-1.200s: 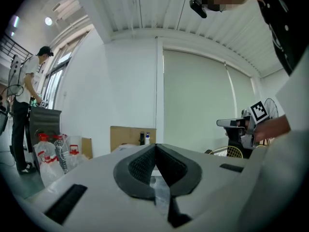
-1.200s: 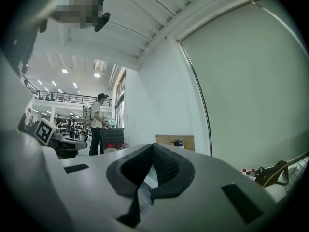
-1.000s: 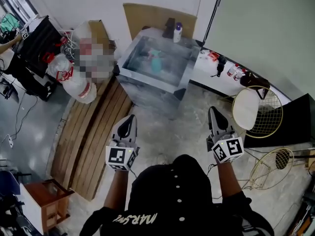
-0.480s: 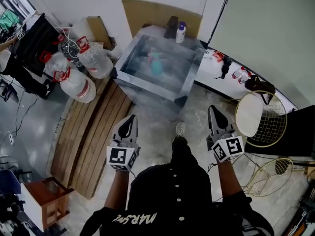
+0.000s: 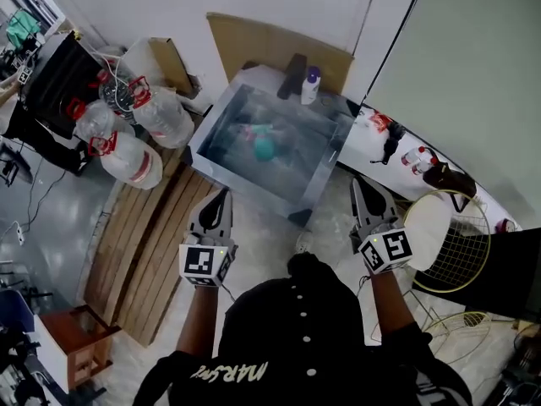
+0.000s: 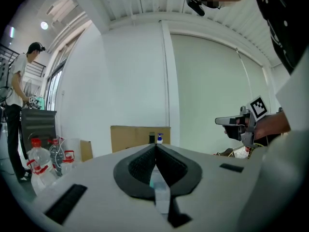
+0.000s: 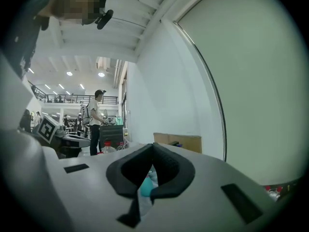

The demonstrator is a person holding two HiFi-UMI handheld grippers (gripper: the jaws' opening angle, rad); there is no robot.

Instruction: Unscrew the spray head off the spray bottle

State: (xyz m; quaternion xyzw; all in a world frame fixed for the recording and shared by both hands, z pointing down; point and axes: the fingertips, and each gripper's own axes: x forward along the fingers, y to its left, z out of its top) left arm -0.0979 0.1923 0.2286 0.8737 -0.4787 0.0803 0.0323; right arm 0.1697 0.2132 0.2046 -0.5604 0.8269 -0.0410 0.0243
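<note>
Teal plastic spray bottle (image 5: 265,147) in the middle of the grey metal-rimmed worktop (image 5: 245,182).
Its long axis seems to slant toward the worktop's far-left corner; label too blurred to read. Left gripper (image 5: 221,194) and right gripper (image 5: 362,184), near the worktop's front edge: jaws clenched, empty.

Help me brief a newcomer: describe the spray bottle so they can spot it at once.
Find the shiny grey table in the middle of the head view. The spray bottle sits near the middle of its top. It is teal, unlike the white bottle with a purple cap at the table's far edge.
</note>
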